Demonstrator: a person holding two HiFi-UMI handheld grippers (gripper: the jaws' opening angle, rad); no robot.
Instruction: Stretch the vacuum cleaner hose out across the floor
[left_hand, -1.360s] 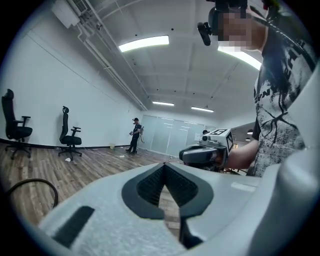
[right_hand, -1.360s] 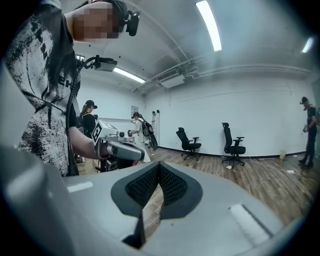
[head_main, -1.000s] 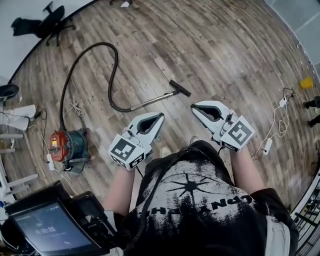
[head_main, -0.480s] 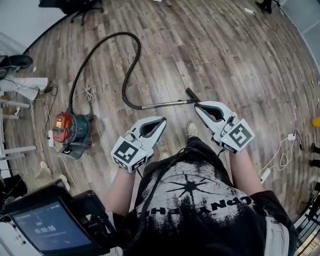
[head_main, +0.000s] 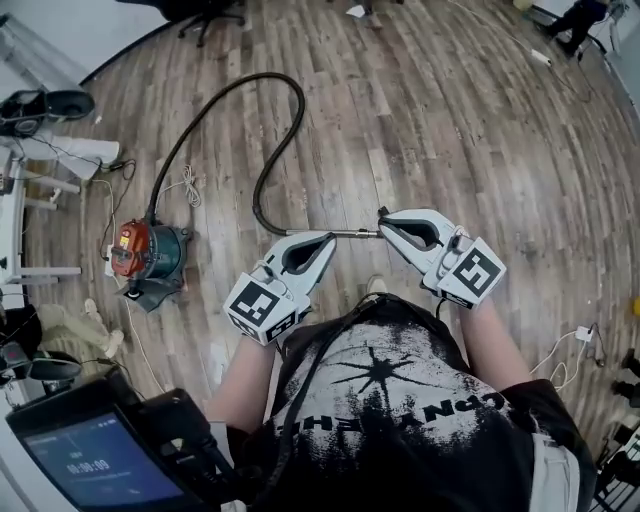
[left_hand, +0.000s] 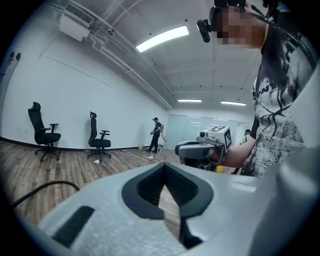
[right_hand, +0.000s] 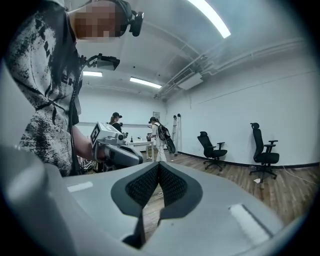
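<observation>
head view: the vacuum cleaner (head_main: 148, 255) is seen near the left edge of the floor (head_main: 480, 130). its black hose (head_main: 285, 120) is laid in a tall loop toward the far edge and back, where it is joined to a metal wand (head_main: 320, 233) lying just ahead of the person. the left gripper (head_main: 322, 243) and right gripper (head_main: 388, 224) are held over the wand, apparently well above it.

left gripper view: the fingers (left_hand: 142, 192) are seen pressed together with nothing between them. a stretch of hose is visible low on the left, on the floor.

right gripper view: here too the fingers are closed and empty, with office chairs (right_hand: 265, 152) by the far wall.

the hose is judged light, ribbed and springy, likely to curl back once released. the wand is judged stiff and slick. a hold at the cuff where the two meet is advised, and the cleaner may be dragged if that is pulled hard.
</observation>
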